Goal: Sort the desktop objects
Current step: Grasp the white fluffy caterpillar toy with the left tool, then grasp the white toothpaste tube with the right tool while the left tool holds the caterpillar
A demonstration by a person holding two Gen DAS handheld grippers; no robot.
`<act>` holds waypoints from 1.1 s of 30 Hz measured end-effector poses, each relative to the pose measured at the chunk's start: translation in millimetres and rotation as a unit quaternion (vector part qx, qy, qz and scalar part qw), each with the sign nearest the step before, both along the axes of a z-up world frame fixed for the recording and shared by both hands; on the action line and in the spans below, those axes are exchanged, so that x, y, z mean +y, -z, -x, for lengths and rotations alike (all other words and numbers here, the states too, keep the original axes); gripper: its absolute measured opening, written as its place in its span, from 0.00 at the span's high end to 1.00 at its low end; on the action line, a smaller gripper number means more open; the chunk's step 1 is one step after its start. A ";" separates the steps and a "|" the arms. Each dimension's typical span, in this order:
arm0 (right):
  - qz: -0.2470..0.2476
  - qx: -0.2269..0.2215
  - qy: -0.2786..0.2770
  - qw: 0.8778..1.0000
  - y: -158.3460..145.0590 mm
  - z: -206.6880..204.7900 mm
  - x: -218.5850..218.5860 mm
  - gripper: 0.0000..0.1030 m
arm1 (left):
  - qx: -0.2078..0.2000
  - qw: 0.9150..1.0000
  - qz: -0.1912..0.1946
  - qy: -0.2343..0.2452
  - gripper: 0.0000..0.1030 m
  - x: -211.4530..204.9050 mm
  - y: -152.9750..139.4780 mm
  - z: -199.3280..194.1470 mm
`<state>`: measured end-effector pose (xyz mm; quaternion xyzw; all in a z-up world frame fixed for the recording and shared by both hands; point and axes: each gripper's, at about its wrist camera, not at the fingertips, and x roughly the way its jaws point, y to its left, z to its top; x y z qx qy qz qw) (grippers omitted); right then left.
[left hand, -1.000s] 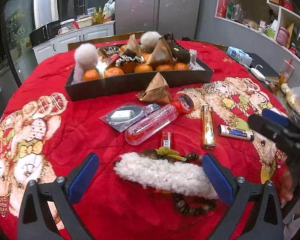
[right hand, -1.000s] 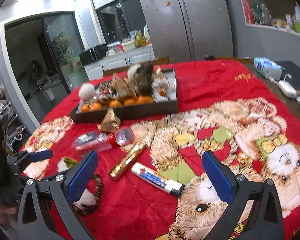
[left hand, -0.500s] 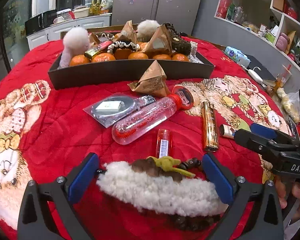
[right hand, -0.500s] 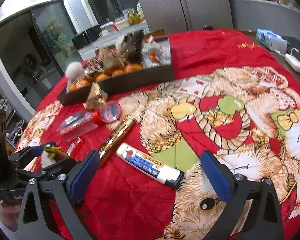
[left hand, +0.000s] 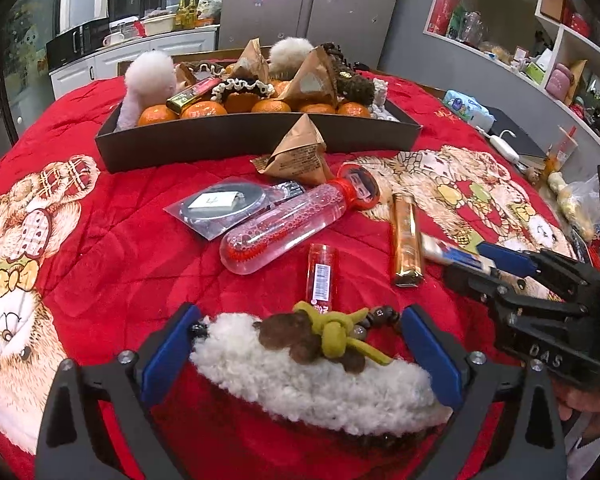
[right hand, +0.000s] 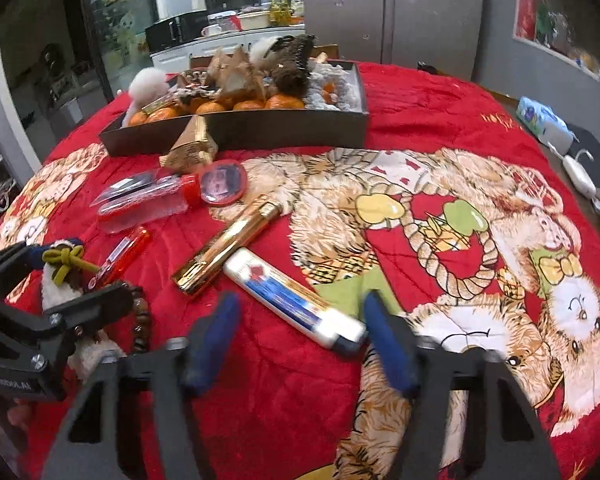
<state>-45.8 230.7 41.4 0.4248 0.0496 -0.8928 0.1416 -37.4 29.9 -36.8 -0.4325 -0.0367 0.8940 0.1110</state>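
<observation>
Fluffy white plush strip [left hand: 316, 384] lies crosswise on the red table [left hand: 112, 264] between the wide-spread pads of the left hand-held gripper [left hand: 300, 364], long axis left to right; whether the pads touch it I cannot tell. A brown patch and an olive knotted cord [left hand: 334, 334] sit on top, and dark wooden beads [left hand: 380, 314] curl just behind. Just beyond, a small red tube [left hand: 321, 276] points away. To its right lies a gold bar [left hand: 407, 240], also lengthwise away. The right hand-held gripper [right hand: 302, 336], jaws fairly wide and holding nothing, straddles the near end of a white and blue tube [right hand: 292, 300], which runs diagonally from far left to near right beside the gold bar. Farther back a clear bottle with a red cap [left hand: 288, 226] lies slantwise, touching a plastic packet [left hand: 220, 208]. A gold pyramid packet [left hand: 296, 156] rests against the dark tray [left hand: 240, 140], which holds oranges [left hand: 198, 110], white pompoms [left hand: 150, 76], more pyramid packets and a dark furry thing.
</observation>
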 end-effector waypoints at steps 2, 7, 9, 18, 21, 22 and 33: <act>0.007 0.001 -0.002 1.000 -1.0 -1.1 1.8 0.62 | 0.003 1.000 -0.003 0.005 0.08 -2.4 -1.0 -3.7; 0.018 0.001 -0.014 1.000 -1.1 -5.5 2.2 0.76 | 0.011 1.000 -0.011 0.000 0.38 -14.1 -4.2 -14.4; 0.014 0.004 -0.019 1.000 -1.6 -8.0 -0.2 0.78 | 0.009 1.000 -0.017 -0.002 0.40 -18.1 -3.5 -17.4; 0.032 0.008 -0.024 0.999 -5.3 -17.7 -2.3 0.80 | 0.021 1.000 -0.012 -0.005 0.59 -26.3 -8.5 -33.4; 0.042 0.010 -0.019 0.999 -7.5 -21.1 0.0 0.80 | 0.016 0.999 -0.032 -0.011 0.69 -35.8 -11.1 -35.4; 0.045 0.010 -0.018 0.999 -8.5 -22.1 1.0 0.80 | 0.016 0.999 -0.030 -0.011 0.69 -37.1 -11.0 -35.8; 0.063 0.015 -0.017 0.998 -14.9 -31.2 2.0 0.80 | 0.037 0.999 -0.031 -0.019 0.70 -42.7 -19.6 -51.3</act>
